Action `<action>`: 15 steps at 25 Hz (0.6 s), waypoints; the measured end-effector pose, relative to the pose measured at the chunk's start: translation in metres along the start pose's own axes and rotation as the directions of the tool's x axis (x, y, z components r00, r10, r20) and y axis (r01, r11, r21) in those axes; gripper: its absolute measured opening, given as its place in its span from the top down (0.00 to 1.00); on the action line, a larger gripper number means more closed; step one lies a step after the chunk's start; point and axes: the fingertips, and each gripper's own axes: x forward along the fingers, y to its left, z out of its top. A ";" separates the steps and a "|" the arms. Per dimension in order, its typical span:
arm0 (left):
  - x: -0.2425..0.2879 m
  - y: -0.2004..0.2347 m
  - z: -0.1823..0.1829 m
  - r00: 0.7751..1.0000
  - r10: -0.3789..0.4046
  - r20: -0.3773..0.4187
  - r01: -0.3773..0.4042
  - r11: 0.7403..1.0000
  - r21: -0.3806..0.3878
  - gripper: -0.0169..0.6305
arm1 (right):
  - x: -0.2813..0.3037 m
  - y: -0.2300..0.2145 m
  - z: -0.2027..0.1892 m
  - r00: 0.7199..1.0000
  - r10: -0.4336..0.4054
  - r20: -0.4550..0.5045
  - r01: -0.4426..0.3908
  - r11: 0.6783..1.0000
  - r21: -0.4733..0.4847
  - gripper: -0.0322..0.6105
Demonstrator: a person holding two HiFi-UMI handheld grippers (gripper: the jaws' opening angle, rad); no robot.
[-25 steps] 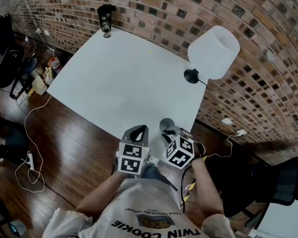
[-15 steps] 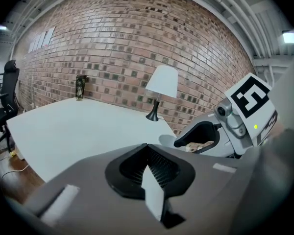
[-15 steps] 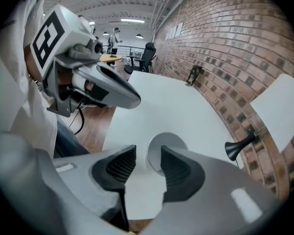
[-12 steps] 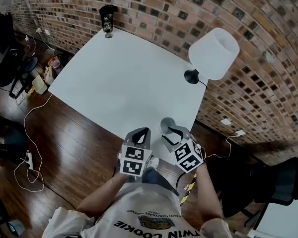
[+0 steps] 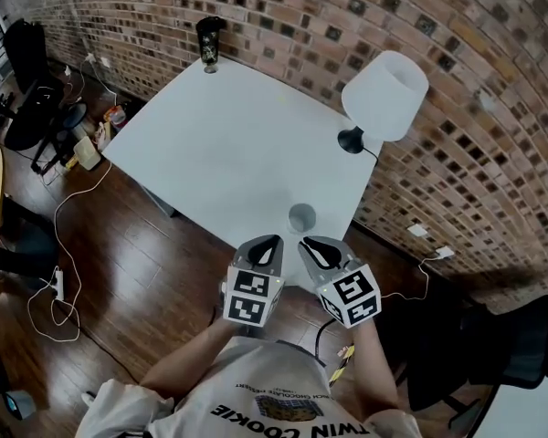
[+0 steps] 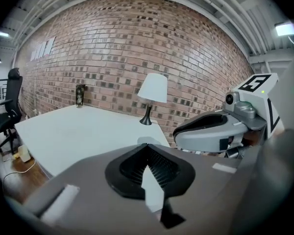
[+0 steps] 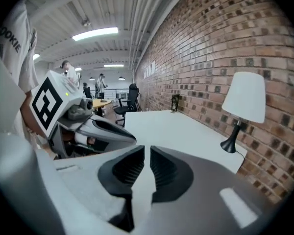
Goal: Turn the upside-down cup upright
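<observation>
Cup (image 5: 302, 217): it stands upright, mouth up, on the white table (image 5: 221, 144) near the front edge, just beyond my two grippers and touching neither.
Left gripper (image 5: 263, 245): my jaws are pressed together at the tips, with nothing in them.
Right gripper (image 5: 316, 246): my jaws are closing, with only a thin slit between the pads and nothing between them.
Lamp (image 5: 384, 95): it is at the table's far right corner by the brick wall, well apart from the cup.

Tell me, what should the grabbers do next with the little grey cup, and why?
Probably draw both grippers back: the small grey cup seems to stand mouth-up on the white table, touched by neither. The right gripper is closing its jaws on nothing; the left gripper is shut and empty.
</observation>
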 end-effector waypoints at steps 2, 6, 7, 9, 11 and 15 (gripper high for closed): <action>-0.009 -0.019 -0.004 1.000 0.009 0.005 -0.009 1.000 0.000 0.97 | -0.017 0.007 -0.002 0.999 -0.005 0.052 0.002 0.998 0.058 0.91; -0.026 -0.066 -0.015 1.000 0.025 0.019 -0.025 1.000 0.011 0.97 | -0.058 0.022 -0.013 0.992 -0.013 0.125 -0.007 0.986 0.165 0.95; -0.029 -0.079 -0.019 0.999 0.026 0.022 -0.026 1.000 0.009 0.97 | -0.068 0.025 -0.018 0.991 -0.013 0.136 -0.012 0.982 0.186 0.95; -0.035 -0.102 -0.025 0.999 0.031 0.027 -0.031 0.999 0.009 0.97 | -0.085 0.033 -0.028 0.989 -0.012 0.148 -0.020 0.976 0.216 0.95; -0.042 -0.121 -0.029 0.998 0.045 0.038 -0.045 0.999 0.022 0.97 | -0.102 0.039 -0.040 0.988 -0.018 0.154 -0.019 0.972 0.234 0.95; -0.059 -0.152 -0.040 0.995 0.086 0.053 -0.088 0.995 0.038 0.97 | -0.134 0.046 -0.059 0.982 -0.039 0.185 -0.012 0.964 0.265 0.95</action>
